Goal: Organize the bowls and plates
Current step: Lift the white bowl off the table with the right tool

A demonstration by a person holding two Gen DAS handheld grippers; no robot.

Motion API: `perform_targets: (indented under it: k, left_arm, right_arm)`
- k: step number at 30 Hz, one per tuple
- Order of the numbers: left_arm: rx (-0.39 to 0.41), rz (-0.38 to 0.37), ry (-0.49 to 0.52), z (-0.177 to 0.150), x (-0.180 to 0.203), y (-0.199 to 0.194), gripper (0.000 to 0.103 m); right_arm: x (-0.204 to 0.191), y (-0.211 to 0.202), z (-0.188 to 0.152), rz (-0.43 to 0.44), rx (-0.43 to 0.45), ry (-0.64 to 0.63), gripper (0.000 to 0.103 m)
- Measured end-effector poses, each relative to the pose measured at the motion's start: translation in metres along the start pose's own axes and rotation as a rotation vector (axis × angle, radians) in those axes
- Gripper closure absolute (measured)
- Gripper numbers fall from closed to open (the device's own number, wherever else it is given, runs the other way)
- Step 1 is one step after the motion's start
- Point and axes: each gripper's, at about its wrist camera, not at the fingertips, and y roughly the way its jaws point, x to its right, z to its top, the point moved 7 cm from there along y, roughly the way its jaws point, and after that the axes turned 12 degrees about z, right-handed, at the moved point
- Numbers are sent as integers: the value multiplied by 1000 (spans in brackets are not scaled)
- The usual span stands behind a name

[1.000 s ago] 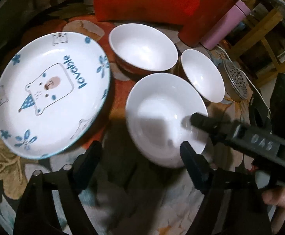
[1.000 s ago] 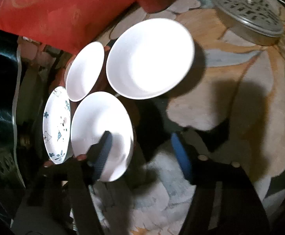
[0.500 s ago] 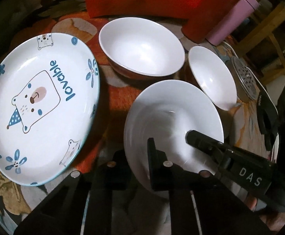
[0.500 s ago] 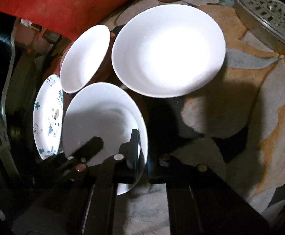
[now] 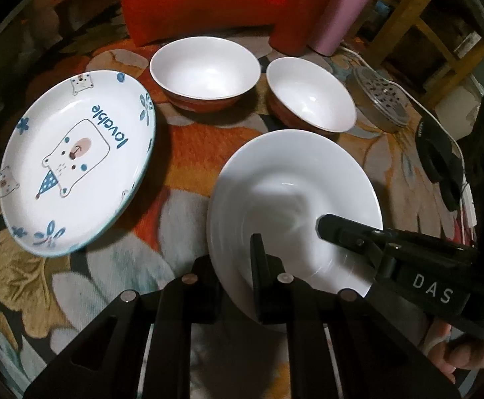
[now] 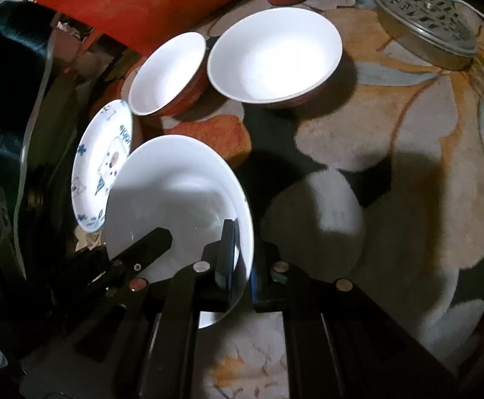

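Both tools, left tool [image 5: 238,282] and right tool [image 6: 242,276], clamp the plain white plate's [image 5: 291,206] rim, right of the bear plate [image 5: 75,163]; two bowls [image 5: 205,69] remain unstacked behind it.

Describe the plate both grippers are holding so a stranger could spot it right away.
On the floral tablecloth, in front of two red-sided bowls, sits the plain white plate. Left gripper and right gripper clamp its near rim. Unlike the bear plate beside it, it's undecorated.

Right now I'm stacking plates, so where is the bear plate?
The bear plate lies at the left of the left wrist view, beside the plain white plate, in front of a red bowl.
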Motion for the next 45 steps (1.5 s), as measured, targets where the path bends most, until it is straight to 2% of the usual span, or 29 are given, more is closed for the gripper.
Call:
perform_targets:
  k: [9, 16, 24, 28, 32, 37, 45]
  left_arm:
    - [27, -14, 39, -13, 27, -48, 91]
    - [33, -46, 129, -31, 72, -75, 91]
    - [6, -57, 203, -51, 112, -78, 91]
    - [-18, -54, 217, -60, 120, -67, 91]
    - [-43, -38, 180, -63, 109, -52, 91]
    - [-49, -11, 144, -59, 79, -36, 91]
    - [-21, 31, 10, -19, 7, 2, 90]
  right_arm:
    - [-9, -45, -20, -11, 38, -6, 94]
    - [11, -95, -46, -34, 90, 40, 94]
    - [40, -118, -74, -32, 108, 109, 94]
    - [52, -117, -83, -45, 90, 126, 93]
    - [57, -99, -85, -38, 56, 145, 93]
    - [44, -69, -78, -22, 15, 130, 93]
    - [8, -4, -24, -16, -9, 33, 93]
